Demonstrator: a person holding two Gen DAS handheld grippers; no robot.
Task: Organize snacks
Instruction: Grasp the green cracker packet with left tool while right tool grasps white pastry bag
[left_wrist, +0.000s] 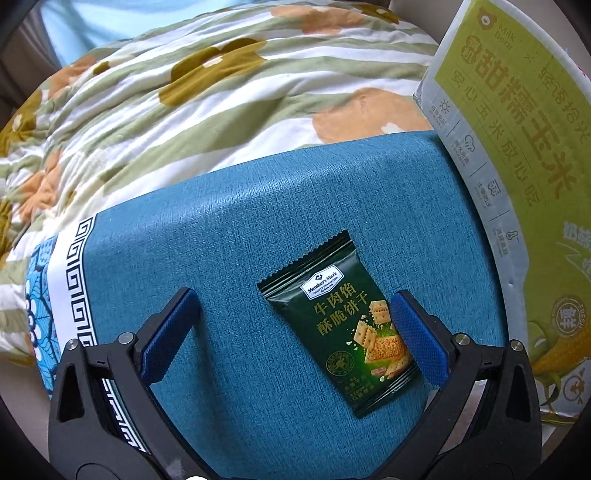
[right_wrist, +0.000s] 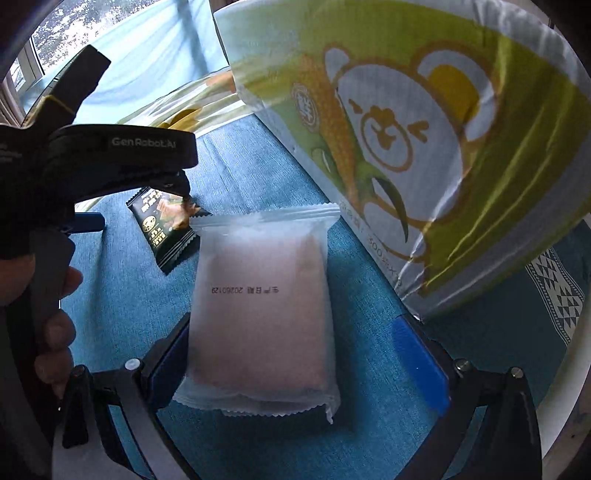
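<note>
Right gripper (right_wrist: 295, 354): jaws spread wide around the white packet, left pad touching it.
Box (right_wrist: 424, 155): green and white, standing on the blue cloth (left_wrist: 258, 229).
White packet (right_wrist: 258, 314): flat on the cloth beside the box.
Left gripper (left_wrist: 291, 332): released; dark green packet (left_wrist: 343, 325) lies between its fingers, near the right pad.

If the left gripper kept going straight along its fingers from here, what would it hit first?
Most likely the dark green foil cracker packet, lying flat on the teal woven tablecloth between the open left gripper fingers, nearer the right one. Beyond it lies bare cloth, then a floral quilt. Depth is uncertain.
</note>
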